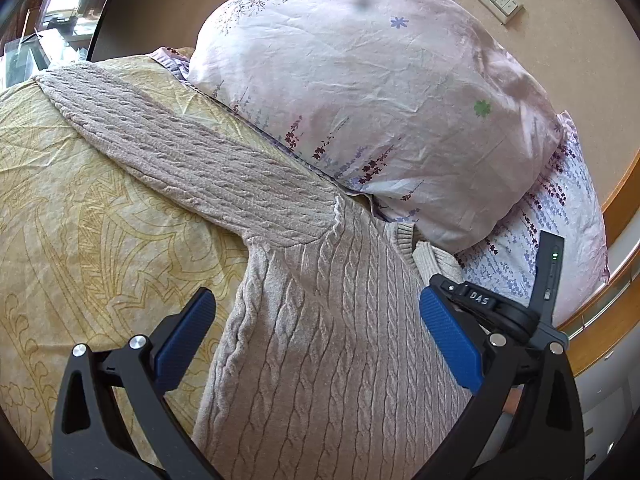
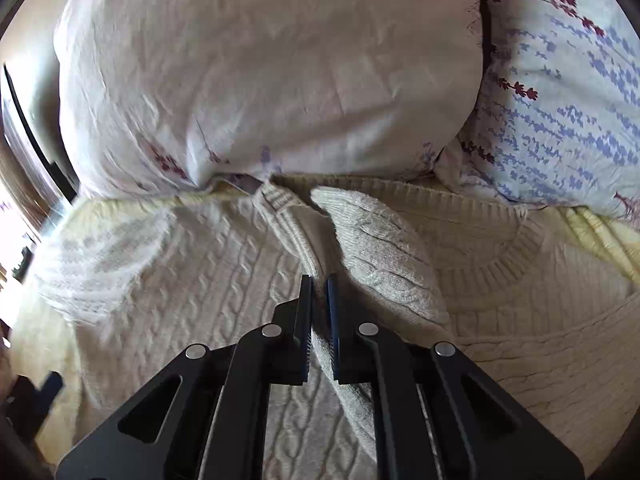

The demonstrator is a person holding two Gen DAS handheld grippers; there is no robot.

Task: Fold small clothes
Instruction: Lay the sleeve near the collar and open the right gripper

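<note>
- Item: cable-knit sweater (image 1: 320, 340), pale beige, laid flat on a bed with a yellow patterned sheet (image 1: 80, 200). One sleeve (image 1: 180, 152) stretches out to the far left; the ribbed collar (image 2: 500, 240) lies at the far edge, touching the pillows.
- Surroundings: a pink floral pillow (image 1: 380, 100) rests against the sweater's shoulder line, with a second pillow printed with lavender sprigs (image 2: 560, 100) just beside it on the right.
- Handling, as judged: soft, thick, limp knit; light, not fragile, not slippery. It should drape and bunch when lifted, and loose stitches could snag. Shoulder seams, cuffs and hem are the sound places to pinch.
- Left tool (image 1: 316, 332): jaws spread wide, hovering over the sweater's body, pads clear of the cloth and holding nothing.
- Right tool (image 2: 320, 308): jaws drawn together on a raised fold of knit beside the collar, near the right shoulder; cloth visibly pinched between the pads.
- Stage, as judged: first fold starting, with the right side gripped.
</note>
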